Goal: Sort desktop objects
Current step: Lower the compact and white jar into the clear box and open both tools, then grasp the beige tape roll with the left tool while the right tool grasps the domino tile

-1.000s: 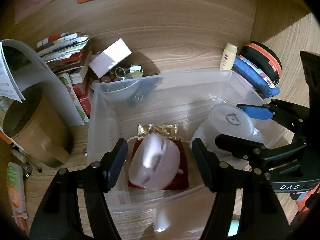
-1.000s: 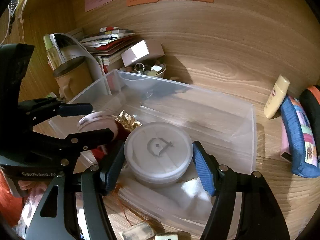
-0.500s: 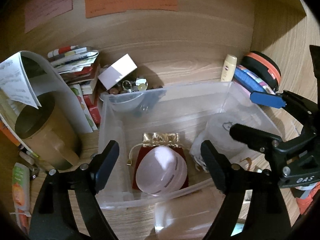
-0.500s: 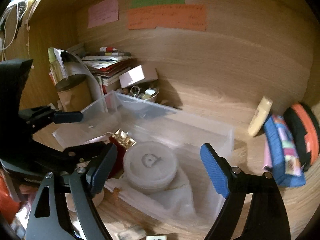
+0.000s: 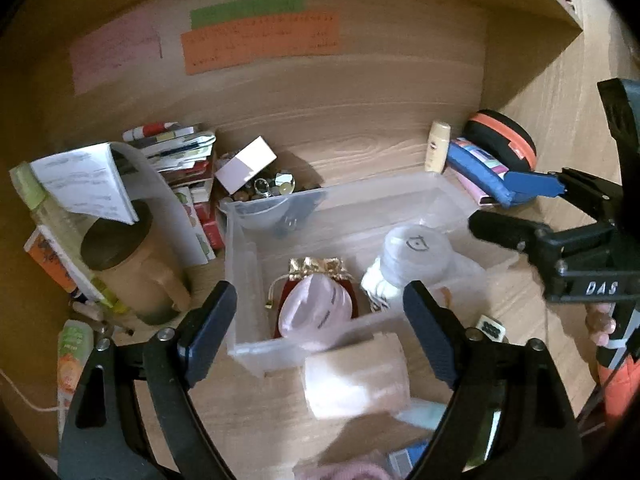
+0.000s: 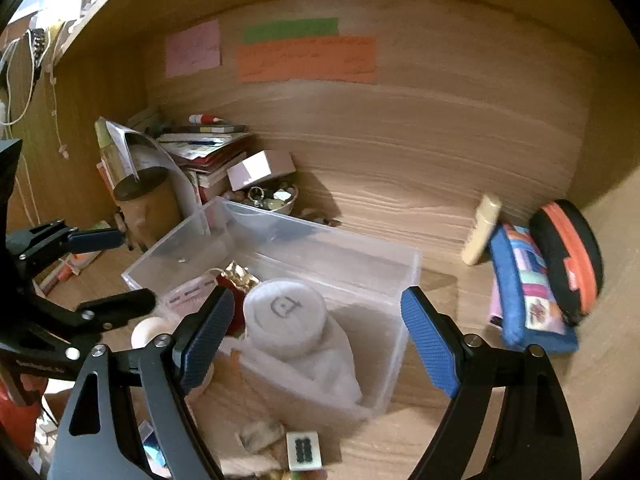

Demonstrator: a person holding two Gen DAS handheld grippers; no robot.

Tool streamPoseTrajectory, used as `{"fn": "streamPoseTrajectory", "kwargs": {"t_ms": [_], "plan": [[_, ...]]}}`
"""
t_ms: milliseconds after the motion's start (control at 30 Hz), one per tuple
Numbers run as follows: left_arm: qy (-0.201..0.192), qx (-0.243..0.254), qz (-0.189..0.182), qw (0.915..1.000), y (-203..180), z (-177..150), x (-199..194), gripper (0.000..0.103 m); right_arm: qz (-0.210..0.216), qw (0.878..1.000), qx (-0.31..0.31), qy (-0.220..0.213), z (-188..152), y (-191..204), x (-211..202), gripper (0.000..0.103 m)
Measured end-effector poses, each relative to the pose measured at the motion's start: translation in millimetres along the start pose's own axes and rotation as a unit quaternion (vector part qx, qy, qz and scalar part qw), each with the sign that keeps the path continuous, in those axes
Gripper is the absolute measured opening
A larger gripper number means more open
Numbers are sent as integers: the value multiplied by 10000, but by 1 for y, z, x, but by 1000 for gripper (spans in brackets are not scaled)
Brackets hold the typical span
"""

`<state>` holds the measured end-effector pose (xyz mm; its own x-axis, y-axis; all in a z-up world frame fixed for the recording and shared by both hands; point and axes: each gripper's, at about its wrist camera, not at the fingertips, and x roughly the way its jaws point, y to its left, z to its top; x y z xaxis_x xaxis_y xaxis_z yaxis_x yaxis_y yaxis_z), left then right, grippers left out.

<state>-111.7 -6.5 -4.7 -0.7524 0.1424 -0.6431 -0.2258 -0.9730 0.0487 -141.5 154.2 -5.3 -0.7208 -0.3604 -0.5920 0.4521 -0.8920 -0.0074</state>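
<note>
Left wrist view
Landmark: clear bin [image 5: 248, 280], standing on the wooden desk [image 5: 360, 152].
Left gripper [image 5: 320, 332]: fingers spread wide, holding nothing, poised over the bin's near wall.
Sorted so far: pink round case [image 5: 316, 310] lying on a red pouch [image 5: 352, 294] in the bin's left half; white lidded tub [image 5: 416, 250] in its right half.
Unsorted, outside the bin: pale roll [image 5: 356, 376] just in front of the near wall; mahjong tile [image 5: 491, 327] off the near right corner; cream tube [image 5: 438, 146] and blue pencil case [image 5: 480, 172] behind the right end.

Right wrist view
Right gripper [image 6: 316, 340]: fingers wide apart and empty, framing the white lidded tub [image 6: 286, 316] without touching it.
Bin content: the tub sits on a filmy bag, near the front wall of the clear bin [image 6: 400, 320].
Behind the bin: bowl of trinkets [image 6: 272, 196] with a white box [image 6: 260, 168] resting on it.

Risks
Tub: perched on soft plastic, it may tip if a finger clips it.
Bin: light and thin-walled, a low reach for the roll or tile could shove it into the bowl of trinkets.
Grippers: both work close together, so crossing paths could knock them together.
</note>
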Motion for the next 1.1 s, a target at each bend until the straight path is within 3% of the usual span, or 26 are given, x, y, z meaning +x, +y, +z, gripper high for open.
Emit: {"fn": "streamPoseTrajectory", "kwargs": {"t_ms": [33, 167, 400, 800, 1100], "plan": [[-27, -5, 30, 10000, 0, -2, -4, 96, -20, 10000, 39, 15, -2, -2, -5, 84], [-76, 44, 59, 9999, -1, -11, -18, 96, -59, 9998, 174, 38, -11, -10, -20, 84], [230, 95, -90, 9997, -6, -30, -18, 96, -185, 9993, 238, 198, -39, -24, -35, 84], [898, -192, -510, 9945, -14, -54, 21, 96, 129, 9937, -19, 1113, -87, -18, 1, 82], [1240, -413, -560, 9898, -14, -56, 48, 96, 409, 9854, -328, 1621, -96, -3, 26, 40]]}}
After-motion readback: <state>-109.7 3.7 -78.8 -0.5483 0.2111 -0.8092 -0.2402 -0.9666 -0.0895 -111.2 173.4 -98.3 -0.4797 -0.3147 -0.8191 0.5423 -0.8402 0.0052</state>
